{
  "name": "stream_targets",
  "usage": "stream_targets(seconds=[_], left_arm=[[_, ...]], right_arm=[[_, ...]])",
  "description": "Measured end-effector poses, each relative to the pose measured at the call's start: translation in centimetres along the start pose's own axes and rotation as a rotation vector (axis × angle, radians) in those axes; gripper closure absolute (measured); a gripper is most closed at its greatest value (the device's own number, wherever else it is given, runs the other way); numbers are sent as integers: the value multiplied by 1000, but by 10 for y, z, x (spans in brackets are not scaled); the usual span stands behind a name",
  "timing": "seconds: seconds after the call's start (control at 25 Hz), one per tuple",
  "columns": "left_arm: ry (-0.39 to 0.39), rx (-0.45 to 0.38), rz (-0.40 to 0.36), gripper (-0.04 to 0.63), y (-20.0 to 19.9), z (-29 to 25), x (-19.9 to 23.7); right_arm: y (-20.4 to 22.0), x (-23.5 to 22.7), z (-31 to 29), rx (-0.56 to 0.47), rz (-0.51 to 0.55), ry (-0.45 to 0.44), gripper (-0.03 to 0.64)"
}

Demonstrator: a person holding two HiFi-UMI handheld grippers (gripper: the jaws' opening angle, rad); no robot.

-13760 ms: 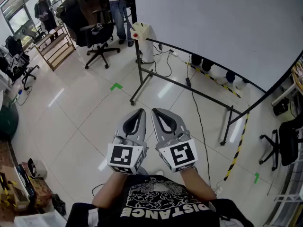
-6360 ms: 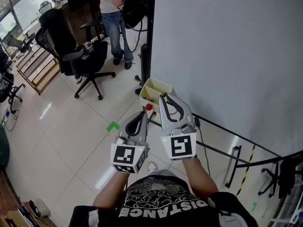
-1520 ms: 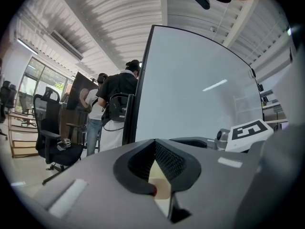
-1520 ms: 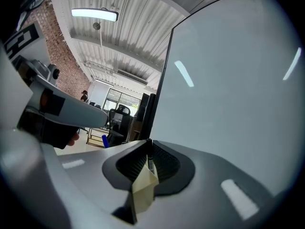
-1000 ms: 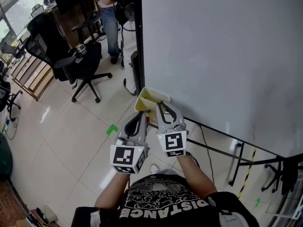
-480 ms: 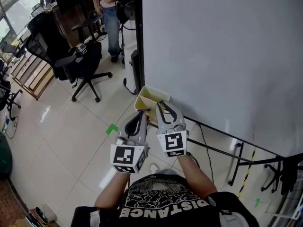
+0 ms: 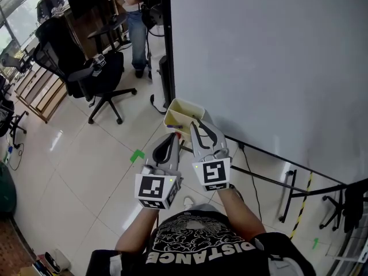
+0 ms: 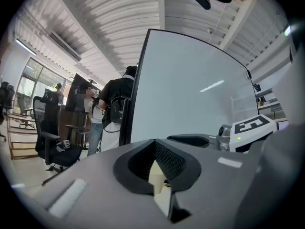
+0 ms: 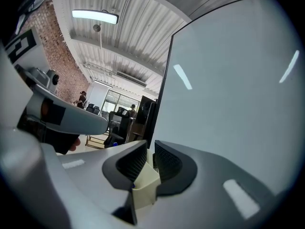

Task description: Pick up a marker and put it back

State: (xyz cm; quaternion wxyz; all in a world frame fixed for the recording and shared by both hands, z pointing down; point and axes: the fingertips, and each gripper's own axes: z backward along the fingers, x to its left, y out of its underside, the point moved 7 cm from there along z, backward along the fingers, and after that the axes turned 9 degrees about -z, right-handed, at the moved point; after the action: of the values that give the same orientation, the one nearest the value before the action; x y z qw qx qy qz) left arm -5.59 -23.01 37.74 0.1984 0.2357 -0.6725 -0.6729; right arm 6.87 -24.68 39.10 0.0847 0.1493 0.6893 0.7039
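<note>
Left gripper (image 7: 171, 138) jaws were closed, empty. Right gripper (image 7: 200, 122) jaws were a narrow slot apart, nothing gripped, tips at the bin (image 7: 185, 102) on the whiteboard (image 7: 270, 56) corner. No marker was clearly seen; it was probably inside the bin. It should be light, rigid and slick plastic, so grab it mid-barrel, across the jaws. Only legible text was "DISTANCE" on the shirt (image 7: 195, 252).

Pale floor tiles (image 7: 75, 171) at nine o'clock shine glossy, the white board panel (image 7: 270, 56) at two o'clock looks smooth and matt in its black metal frame (image 7: 166, 39), and the cream plastic tray (image 7: 181, 115) is smooth.
</note>
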Motion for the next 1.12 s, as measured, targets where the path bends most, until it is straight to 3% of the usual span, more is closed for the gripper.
stream_targets(seconds=[1.12], left_arm=[[7,-60,-7,589,-18,91,-50]], right_arm=[[-49,65,119,-86,-57,-12,617]])
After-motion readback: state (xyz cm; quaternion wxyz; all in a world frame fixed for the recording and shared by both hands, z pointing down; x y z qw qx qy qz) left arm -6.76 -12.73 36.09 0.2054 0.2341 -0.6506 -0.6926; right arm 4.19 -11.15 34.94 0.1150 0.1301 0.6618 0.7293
